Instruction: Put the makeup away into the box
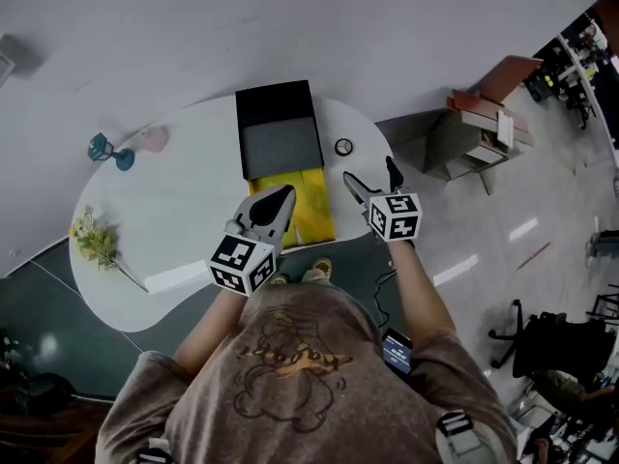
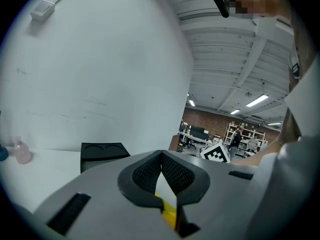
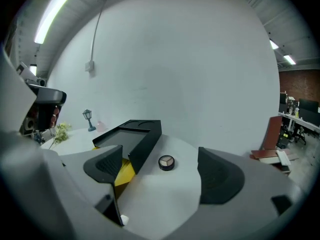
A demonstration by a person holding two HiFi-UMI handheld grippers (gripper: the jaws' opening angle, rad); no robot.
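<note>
White curved desk (image 1: 184,211) carries a black box (image 1: 279,129) at the far edge, a yellow panel (image 1: 308,201) against its near side, a round compact (image 1: 343,147) just right of it — teal lamp ornament (image 1: 108,150), pink item (image 1: 153,139) and flower sprig (image 1: 97,243) well left.

The small round eyeshadow compact (image 1: 343,146) lay flat on the white table (image 1: 184,196), showing three shades. It was just beside the black box (image 1: 280,129), not touching. The box had a yellow near end.

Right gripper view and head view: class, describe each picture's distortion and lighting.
Right gripper view: fisheye, dark corners, bowed wall, yet the compact is sharp. Head view: dim, even light; pale glints on the floor.
</note>
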